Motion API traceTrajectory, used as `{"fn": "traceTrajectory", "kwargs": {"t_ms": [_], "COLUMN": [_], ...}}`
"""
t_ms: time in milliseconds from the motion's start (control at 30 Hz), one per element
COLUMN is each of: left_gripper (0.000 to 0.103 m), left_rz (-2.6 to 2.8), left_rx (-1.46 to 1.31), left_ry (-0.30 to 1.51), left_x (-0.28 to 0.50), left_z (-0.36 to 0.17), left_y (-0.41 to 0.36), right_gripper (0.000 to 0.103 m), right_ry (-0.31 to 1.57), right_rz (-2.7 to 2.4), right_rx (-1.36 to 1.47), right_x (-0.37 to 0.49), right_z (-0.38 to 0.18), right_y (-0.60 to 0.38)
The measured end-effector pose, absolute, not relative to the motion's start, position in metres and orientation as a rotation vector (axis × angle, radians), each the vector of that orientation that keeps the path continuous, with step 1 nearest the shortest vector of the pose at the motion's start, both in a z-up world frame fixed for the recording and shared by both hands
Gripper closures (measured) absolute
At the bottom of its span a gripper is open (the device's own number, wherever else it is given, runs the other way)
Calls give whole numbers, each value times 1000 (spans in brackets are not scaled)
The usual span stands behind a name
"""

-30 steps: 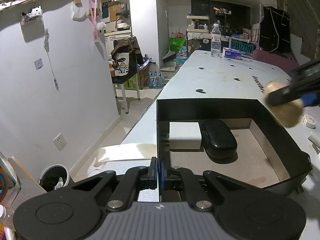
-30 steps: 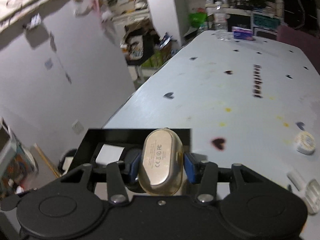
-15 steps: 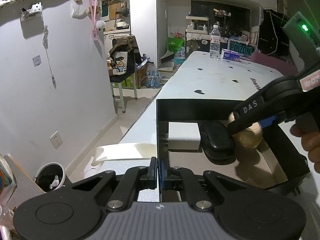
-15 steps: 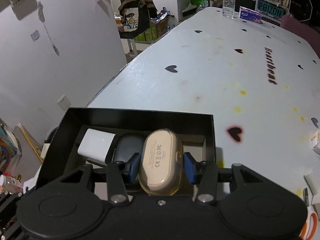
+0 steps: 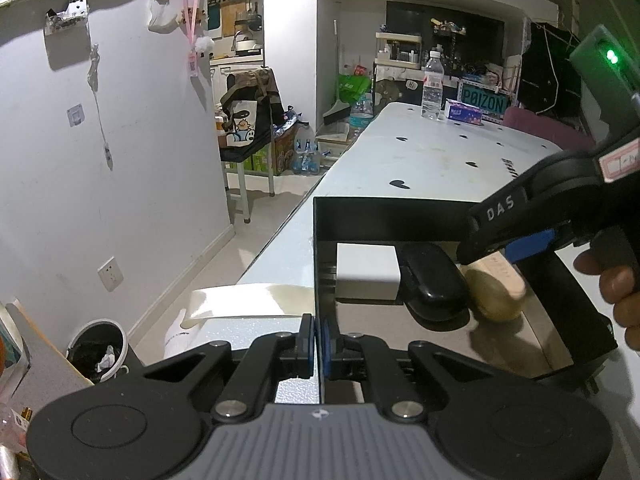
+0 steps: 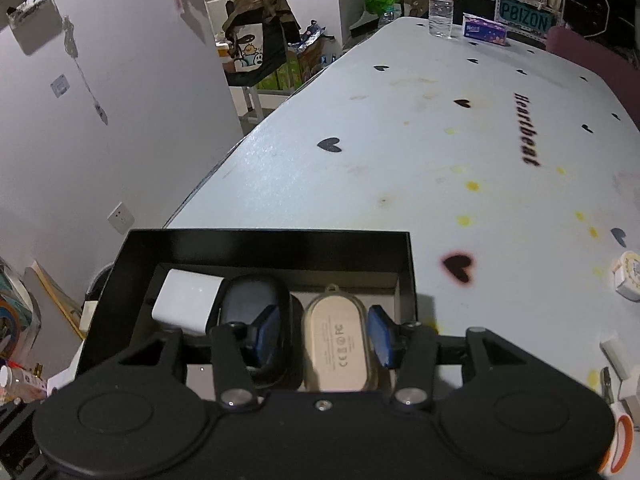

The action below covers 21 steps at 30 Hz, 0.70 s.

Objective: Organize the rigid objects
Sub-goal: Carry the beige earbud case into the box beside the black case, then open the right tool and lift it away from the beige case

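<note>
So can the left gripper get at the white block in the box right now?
Probably not as it stands: the left gripper is shut on the black box's near wall, so it must let go first. The white block itself lies uncovered.

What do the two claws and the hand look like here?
Both claws, left claw and right claw, are matte black with blue fingertip pads and silver pivot screws. The right one carries white "DAS" lettering, a pink-edged label and a green light. A bare hand shows.

"Heartbeat" on table (image 6: 440,152)
</note>
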<state>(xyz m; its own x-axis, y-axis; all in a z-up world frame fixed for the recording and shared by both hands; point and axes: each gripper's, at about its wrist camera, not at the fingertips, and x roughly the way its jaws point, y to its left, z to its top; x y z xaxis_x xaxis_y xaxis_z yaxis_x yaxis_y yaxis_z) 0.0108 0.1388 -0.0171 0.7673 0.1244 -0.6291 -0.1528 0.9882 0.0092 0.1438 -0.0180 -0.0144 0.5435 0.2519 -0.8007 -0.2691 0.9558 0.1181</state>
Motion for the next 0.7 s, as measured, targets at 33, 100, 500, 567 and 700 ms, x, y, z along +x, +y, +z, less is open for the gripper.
{"fn": "traceTrajectory", "kwargs": {"t_ms": [33, 100, 500, 567, 700], "left_gripper": [98, 98, 98, 98, 98], "left_rz": [152, 154, 152, 153, 154], "left_rx": [-41, -37, -36, -38, -37], "left_ry": [680, 679, 678, 677, 677], "left_x": [11, 10, 9, 9, 9], "left_z": [-18, -19, -19, -19, -19], "left_y": [138, 136, 133, 134, 133], "right_gripper": [53, 53, 53, 53, 69], "right_ry": [945, 944, 918, 914, 943], "right_rz": [312, 318, 346, 359, 399], "right_rx": [-20, -14, 0, 4, -29], "right_x": [143, 142, 117, 111, 100], "right_z": [-14, -12, 5, 7, 7], "right_y": [-19, -21, -43, -47, -45]}}
